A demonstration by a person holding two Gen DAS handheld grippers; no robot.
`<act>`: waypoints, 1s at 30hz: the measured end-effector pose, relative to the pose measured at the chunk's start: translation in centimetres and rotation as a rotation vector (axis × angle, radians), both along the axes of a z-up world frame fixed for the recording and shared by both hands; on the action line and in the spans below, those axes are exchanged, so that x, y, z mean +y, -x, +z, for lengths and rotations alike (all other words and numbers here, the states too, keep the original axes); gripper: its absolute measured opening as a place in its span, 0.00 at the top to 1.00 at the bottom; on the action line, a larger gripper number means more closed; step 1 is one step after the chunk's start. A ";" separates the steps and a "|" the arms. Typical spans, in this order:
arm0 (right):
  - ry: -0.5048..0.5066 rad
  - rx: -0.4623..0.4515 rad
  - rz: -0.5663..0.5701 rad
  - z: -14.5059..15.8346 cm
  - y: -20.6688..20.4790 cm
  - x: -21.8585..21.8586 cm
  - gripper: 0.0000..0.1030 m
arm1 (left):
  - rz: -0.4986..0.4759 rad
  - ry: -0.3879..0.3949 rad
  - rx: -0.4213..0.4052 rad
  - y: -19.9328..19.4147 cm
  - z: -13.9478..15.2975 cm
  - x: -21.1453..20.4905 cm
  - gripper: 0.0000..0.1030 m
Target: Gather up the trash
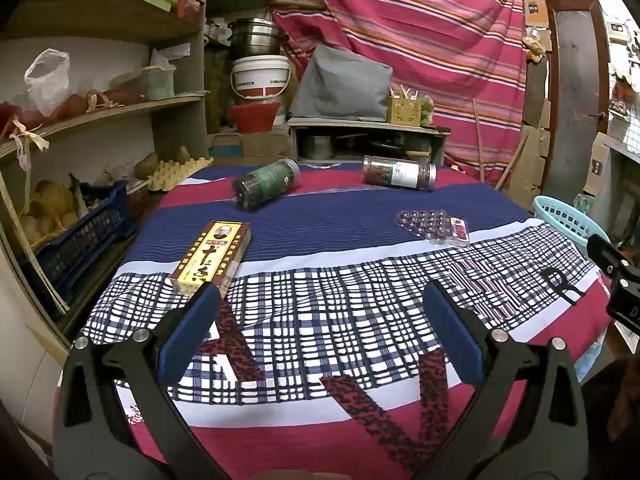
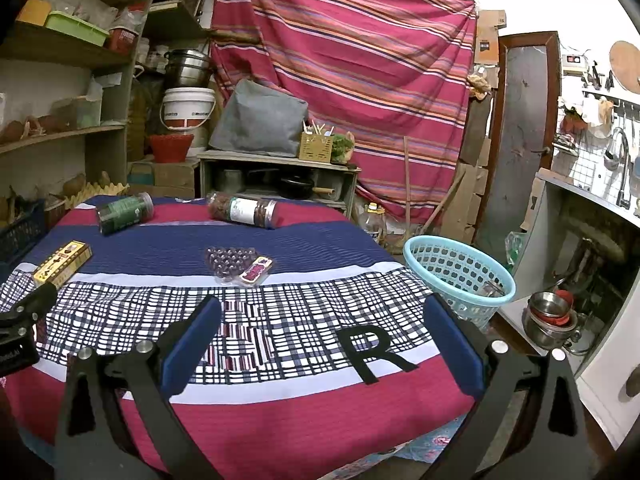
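Note:
On the cloth-covered table (image 1: 320,220) lie a yellow and brown box (image 1: 212,258) at the left, a dark green-labelled jar (image 1: 266,183) and a white-labelled jar (image 1: 398,173) on their sides at the far edge, and a clear blister pack (image 1: 434,225) at the right. The right wrist view shows the same box (image 2: 62,263), green-labelled jar (image 2: 125,208), white-labelled jar (image 2: 242,210) and blister pack (image 2: 238,264). A light blue basket (image 2: 460,276) stands beside the table's right edge. My left gripper (image 1: 320,304) is open above the near cloth, its left finger close to the box. My right gripper (image 2: 322,316) is open and empty above the near right part.
Wooden shelves (image 1: 100,112) with bags, an egg tray and a blue crate (image 1: 80,240) stand left of the table. Behind it are a low cabinet (image 1: 368,136), stacked pots and a bucket (image 1: 262,76), and a striped curtain. A sink counter (image 2: 592,200) and metal bowls (image 2: 550,320) are at the right.

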State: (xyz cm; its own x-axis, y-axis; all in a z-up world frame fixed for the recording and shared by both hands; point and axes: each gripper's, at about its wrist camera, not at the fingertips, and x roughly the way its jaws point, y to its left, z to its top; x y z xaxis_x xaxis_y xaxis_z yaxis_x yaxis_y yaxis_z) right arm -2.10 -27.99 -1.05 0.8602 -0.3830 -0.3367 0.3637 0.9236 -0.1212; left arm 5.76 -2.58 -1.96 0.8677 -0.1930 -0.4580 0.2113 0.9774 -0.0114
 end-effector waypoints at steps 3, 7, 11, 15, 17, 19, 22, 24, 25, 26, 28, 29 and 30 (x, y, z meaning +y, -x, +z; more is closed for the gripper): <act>0.005 0.000 0.001 0.0 0.0 0.0 0.04 | 0.000 -0.001 0.000 0.0 0.0 0.0 0.05; 0.004 -0.002 -0.001 0.0 0.0 0.0 0.04 | -0.001 0.003 0.000 0.0 0.0 0.1 0.05; 0.005 -0.002 0.001 0.0 0.0 0.1 0.04 | -0.002 0.002 0.000 -0.1 0.0 0.1 0.05; 0.009 -0.001 0.000 0.0 0.0 0.1 0.04 | -0.002 0.000 -0.001 0.0 0.0 0.0 0.05; 0.010 -0.001 0.001 0.0 0.0 0.0 0.04 | 0.000 0.002 -0.001 0.0 0.0 -0.1 0.05; 0.009 -0.002 -0.001 0.0 0.0 0.0 0.04 | 0.000 0.002 0.000 0.0 0.0 -0.1 0.05; 0.009 -0.001 -0.001 0.0 0.1 0.0 0.04 | -0.002 0.003 0.000 -0.1 0.1 0.0 0.05; 0.009 -0.004 0.000 0.0 0.1 0.0 0.04 | 0.000 0.000 -0.002 0.0 0.1 0.0 0.05; 0.008 -0.003 0.002 0.0 0.0 0.0 0.04 | 0.000 0.001 -0.003 0.0 0.1 0.0 0.05; 0.009 -0.003 0.002 -0.1 0.0 -0.1 0.04 | -0.001 0.003 -0.002 -0.1 0.1 0.0 0.05; 0.010 -0.002 0.004 -0.1 0.0 0.0 0.04 | -0.002 0.003 -0.003 -0.1 0.1 0.1 0.05; 0.010 -0.003 0.004 -0.1 -0.1 0.0 0.04 | -0.002 0.003 -0.003 -0.1 0.1 0.1 0.05; 0.009 -0.003 0.003 -0.1 -0.1 0.0 0.04 | -0.002 0.001 -0.002 -0.1 0.1 0.1 0.05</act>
